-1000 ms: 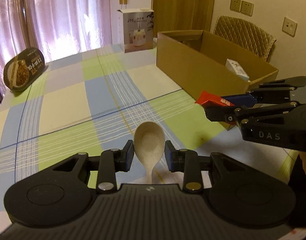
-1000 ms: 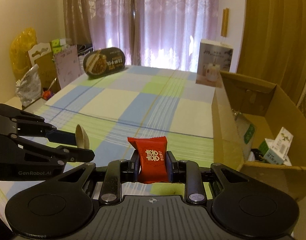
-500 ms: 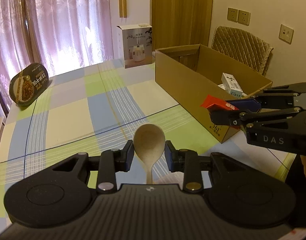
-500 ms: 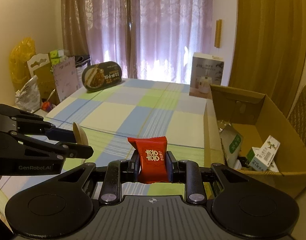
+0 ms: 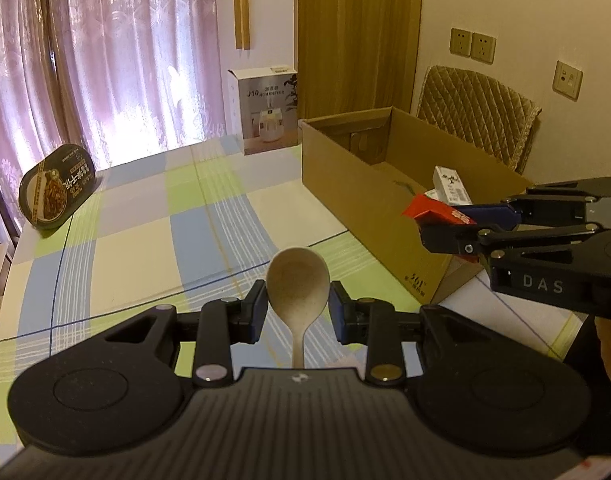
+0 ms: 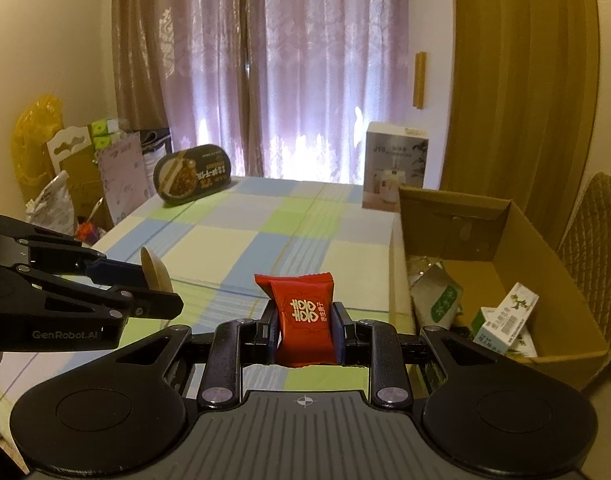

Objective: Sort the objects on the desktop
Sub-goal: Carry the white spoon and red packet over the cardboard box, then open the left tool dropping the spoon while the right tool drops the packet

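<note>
the left hand-held gripper (image 5: 298,310) is clamped on a spoon (image 5: 298,285) and the right hand-held gripper (image 6: 304,330) on a red packet (image 6: 303,312), both held above the worktop (image 6: 241,248) likely for dropping into the box (image 6: 505,264) at 2 o'clock, whose contents are partly hidden by its wall.

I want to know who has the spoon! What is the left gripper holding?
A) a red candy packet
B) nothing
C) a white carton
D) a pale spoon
D: the left gripper is shut on the pale spoon; the red packet sits in the right gripper.
</note>
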Demonstrator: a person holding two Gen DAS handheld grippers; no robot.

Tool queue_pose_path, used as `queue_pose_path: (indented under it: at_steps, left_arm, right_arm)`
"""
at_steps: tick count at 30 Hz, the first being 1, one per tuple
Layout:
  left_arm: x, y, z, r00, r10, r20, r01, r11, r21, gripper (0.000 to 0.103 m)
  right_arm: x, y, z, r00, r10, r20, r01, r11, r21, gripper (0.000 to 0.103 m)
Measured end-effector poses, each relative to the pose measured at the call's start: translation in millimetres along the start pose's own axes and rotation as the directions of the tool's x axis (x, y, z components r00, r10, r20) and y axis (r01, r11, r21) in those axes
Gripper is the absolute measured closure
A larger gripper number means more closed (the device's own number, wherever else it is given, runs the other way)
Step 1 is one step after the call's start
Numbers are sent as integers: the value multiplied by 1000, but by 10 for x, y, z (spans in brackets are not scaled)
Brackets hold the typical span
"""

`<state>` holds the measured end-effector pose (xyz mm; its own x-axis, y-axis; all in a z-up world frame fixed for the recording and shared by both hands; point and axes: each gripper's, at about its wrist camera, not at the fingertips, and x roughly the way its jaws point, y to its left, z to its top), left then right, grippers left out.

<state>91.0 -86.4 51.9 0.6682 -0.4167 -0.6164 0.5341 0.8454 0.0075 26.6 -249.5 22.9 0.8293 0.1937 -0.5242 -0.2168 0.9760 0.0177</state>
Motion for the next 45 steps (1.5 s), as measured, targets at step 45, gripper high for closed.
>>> queue_pose_path:
  at_steps: [45]
  left_arm:
    - [698, -1191, 1586, 958, -271, 94, 273, 962, -10, 76]
  right_arm:
    - [-345, -1699, 356, 981, -182, 69, 167, 968, 188, 80]
